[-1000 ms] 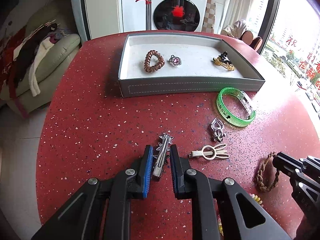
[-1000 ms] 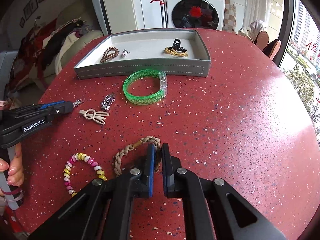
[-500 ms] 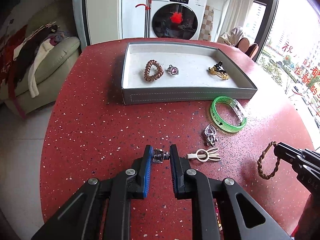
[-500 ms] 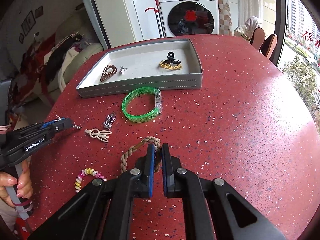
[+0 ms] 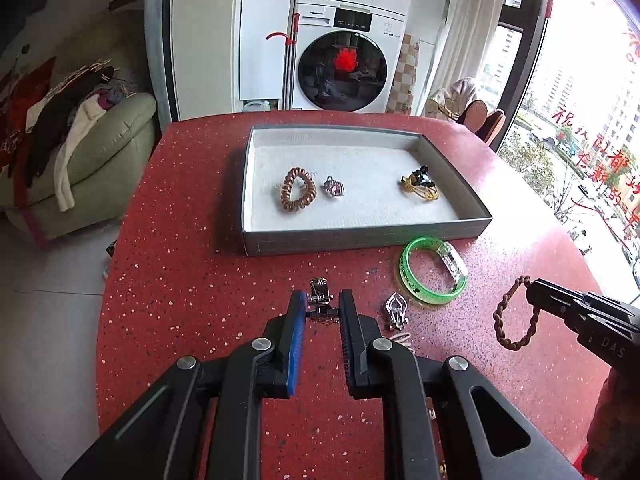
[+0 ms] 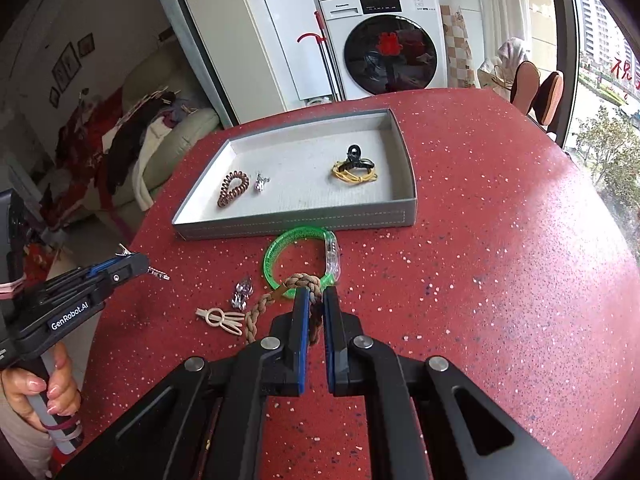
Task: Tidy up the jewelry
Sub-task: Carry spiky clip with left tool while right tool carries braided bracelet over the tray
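My left gripper (image 5: 320,314) is shut on a silver hair clip (image 5: 319,295) and holds it above the red table, short of the grey tray (image 5: 360,236). My right gripper (image 6: 316,306) is shut on a brown braided bracelet (image 6: 272,300), lifted off the table; it also shows hanging in the left wrist view (image 5: 516,316). The tray holds a brown spiral hair tie (image 5: 297,189), a small pink-stone charm (image 5: 334,187) and a black claw clip on yellow bands (image 5: 420,182).
On the table in front of the tray lie a green bangle (image 5: 432,270), a silver charm (image 5: 396,308) and a beige loop clip (image 6: 222,318). A sofa with clothes (image 5: 80,152) stands left, a washing machine (image 5: 344,64) behind.
Both grippers have risen from the table with their items. The hair clip and the braided bracelet have left the surface, and the tray now looks farther below.
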Motion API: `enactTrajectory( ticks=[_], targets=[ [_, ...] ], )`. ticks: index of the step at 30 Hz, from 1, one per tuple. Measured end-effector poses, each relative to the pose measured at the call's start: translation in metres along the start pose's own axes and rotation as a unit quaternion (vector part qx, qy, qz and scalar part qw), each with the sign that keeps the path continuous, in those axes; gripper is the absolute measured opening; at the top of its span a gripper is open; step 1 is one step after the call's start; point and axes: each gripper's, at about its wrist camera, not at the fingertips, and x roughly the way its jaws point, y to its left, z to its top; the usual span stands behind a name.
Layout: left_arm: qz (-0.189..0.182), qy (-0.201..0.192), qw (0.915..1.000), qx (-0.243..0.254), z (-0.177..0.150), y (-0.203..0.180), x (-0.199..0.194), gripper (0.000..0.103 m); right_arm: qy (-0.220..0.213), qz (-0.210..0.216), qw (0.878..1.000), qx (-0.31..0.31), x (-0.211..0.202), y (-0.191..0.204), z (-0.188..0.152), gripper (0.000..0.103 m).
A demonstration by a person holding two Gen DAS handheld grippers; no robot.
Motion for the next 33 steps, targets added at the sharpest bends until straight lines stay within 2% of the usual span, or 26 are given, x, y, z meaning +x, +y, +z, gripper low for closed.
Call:
enactTrajectory(
  ticks=[5, 11, 20, 26, 33],
  targets=[
    [0.000, -0.018, 0.9998, 0.004, 0.024, -0.001, -0.004, 0.036, -0.010, 0.005, 1.000, -0.018, 0.006, 0.007, 0.027, 0.008],
    [0.002, -0.028, 0.9996, 0.009, 0.055, -0.005, 0.006, 0.036, -0.008, 0.021, 1.000, -0.010, 0.026, 0.005, 0.064, 0.008],
    [-0.003, -0.025, 0.9996, 0.016, 0.104, -0.012, 0.047, 0.036, 0.003, 0.022, 1.000, 0.003, 0.076, -0.002, 0.113, 0.007],
    [0.007, -0.012, 0.9999, 0.009, 0.127, -0.009, 0.090, 0.036, 0.015, 0.018, 1.000, 0.008, 0.114, -0.006, 0.130, 0.007],
    [0.020, 0.016, 0.9997, 0.005, 0.127, -0.005, 0.133, 0.036, 0.036, 0.010, 0.999, 0.008, 0.152, -0.010, 0.129, 0.007]
  ],
)
